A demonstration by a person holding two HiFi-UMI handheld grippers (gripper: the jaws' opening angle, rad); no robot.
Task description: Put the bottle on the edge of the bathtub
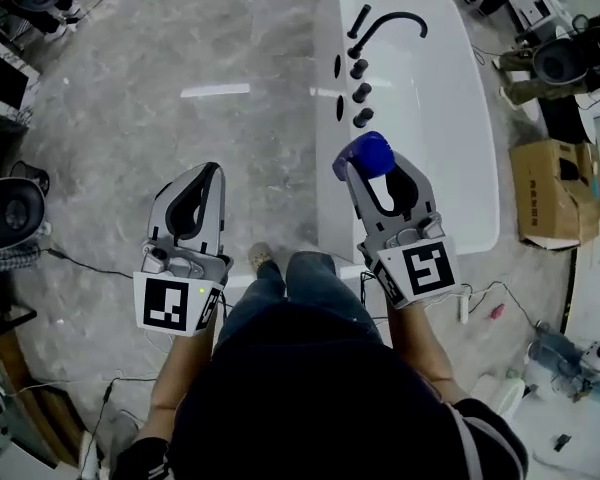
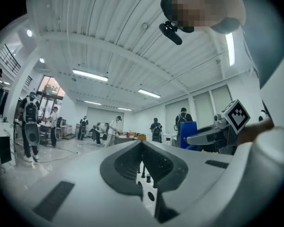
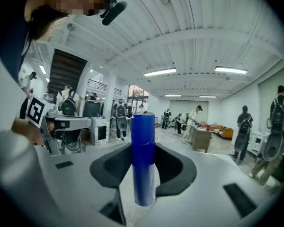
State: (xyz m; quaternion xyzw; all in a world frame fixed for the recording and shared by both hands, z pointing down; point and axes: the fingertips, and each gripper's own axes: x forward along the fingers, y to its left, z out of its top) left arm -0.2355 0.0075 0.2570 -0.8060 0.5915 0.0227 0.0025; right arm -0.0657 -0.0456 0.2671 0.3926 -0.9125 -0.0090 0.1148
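A blue bottle (image 1: 365, 155) stands upright between the jaws of my right gripper (image 1: 373, 165), which is shut on it. In the right gripper view the blue bottle (image 3: 143, 155) fills the middle, pinched by the dark pads (image 3: 173, 169). It hangs over the near left rim of the white bathtub (image 1: 327, 118). A black faucet (image 1: 385, 23) and several black knobs (image 1: 360, 93) sit on that rim. My left gripper (image 1: 213, 171) is held over the floor to the left of the tub, jaws together with nothing in them. The left gripper view shows the blue bottle (image 2: 188, 134) off to the right.
A cardboard box (image 1: 555, 193) lies right of the tub. Camera gear (image 1: 10, 208) and cables (image 1: 80, 263) lie on the grey floor at the left. My own legs (image 1: 290, 283) stand at the tub's near end. Several people stand far off in both gripper views.
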